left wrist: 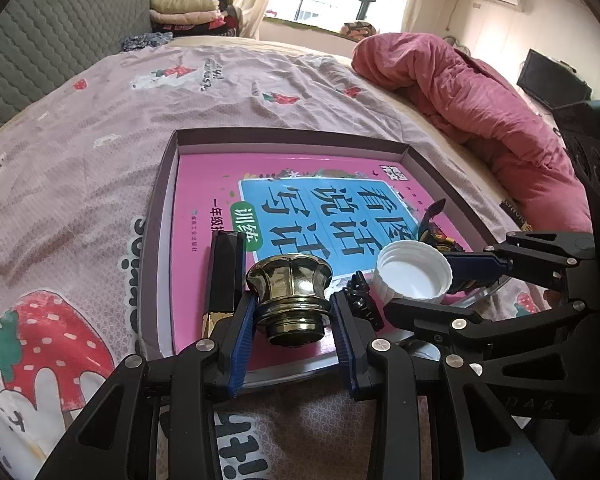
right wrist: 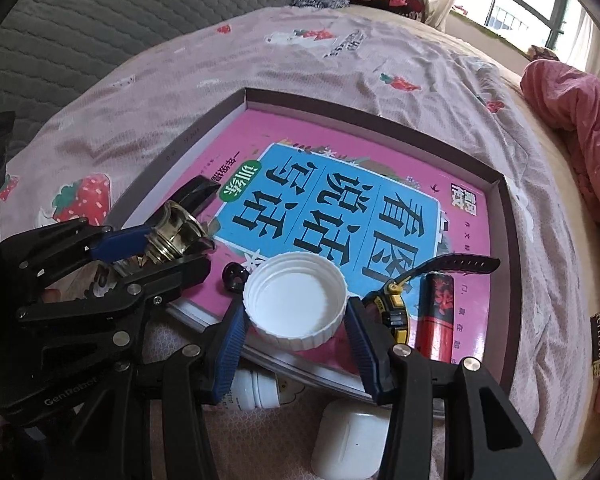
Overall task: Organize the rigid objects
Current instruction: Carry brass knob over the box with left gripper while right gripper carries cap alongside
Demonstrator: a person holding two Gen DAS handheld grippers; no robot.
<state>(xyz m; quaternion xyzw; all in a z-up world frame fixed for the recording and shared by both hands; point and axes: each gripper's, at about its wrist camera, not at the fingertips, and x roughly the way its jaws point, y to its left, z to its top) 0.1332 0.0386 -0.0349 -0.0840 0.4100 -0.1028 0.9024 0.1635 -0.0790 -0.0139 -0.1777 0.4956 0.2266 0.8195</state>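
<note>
Left gripper (left wrist: 294,312) jaws clamped on gold knob (left wrist: 290,296); right gripper (right wrist: 296,330) jaws clamped on white cap (right wrist: 296,300), both over tray (right wrist: 512,240) on bed (left wrist: 80,160).

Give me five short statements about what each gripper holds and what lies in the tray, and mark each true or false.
1. The left gripper grips a brass-coloured knob. True.
2. The right gripper holds a blue cap. False: a white screw cap.
3. The white cap's open side faces up. True.
4. The pink book lies in the shallow tray. True.
5. The watch lies outside the tray. False: inside, on the book.
</note>
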